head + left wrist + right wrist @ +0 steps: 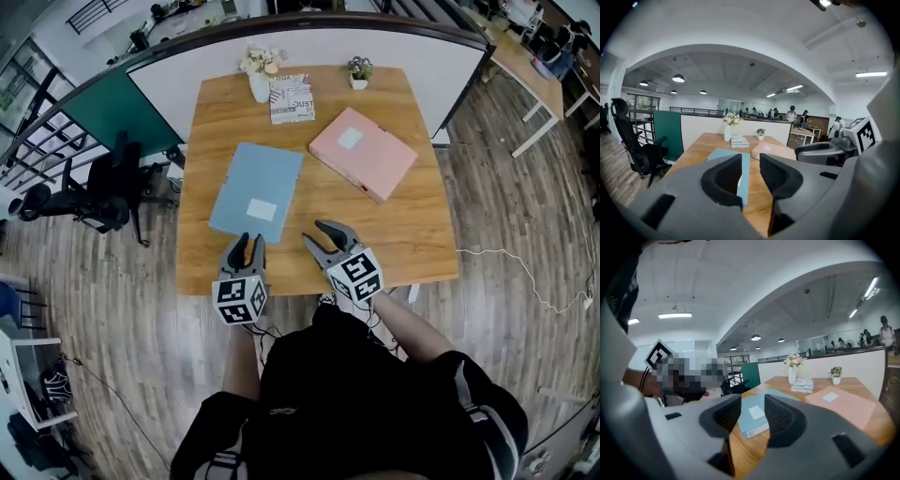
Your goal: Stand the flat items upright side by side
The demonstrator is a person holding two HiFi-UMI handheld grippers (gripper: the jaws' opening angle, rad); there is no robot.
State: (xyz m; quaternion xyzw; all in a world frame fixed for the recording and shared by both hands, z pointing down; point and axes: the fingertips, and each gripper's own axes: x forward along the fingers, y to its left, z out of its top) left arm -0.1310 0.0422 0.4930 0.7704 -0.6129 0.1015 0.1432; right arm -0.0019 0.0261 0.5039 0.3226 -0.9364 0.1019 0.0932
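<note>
With blue folder (256, 192) and pink folder (364, 153) beside it lying flat, left gripper (247, 241) and right gripper (319, 234) hover at the blue folder's near edge, jaws parted and empty, positioned to lift it.

One worktop (412, 234) carries two flat folders, a blue folder (256, 191) and a pink folder (364, 153). Also on the worktop are one stack of booklets (291, 98), one vase of flowers (260, 75) and one small potted plant (359, 71). One black office chair (98, 192) stands beside the worktop. There are two tools, the left tool (248, 242) and the right tool (317, 232).
</note>
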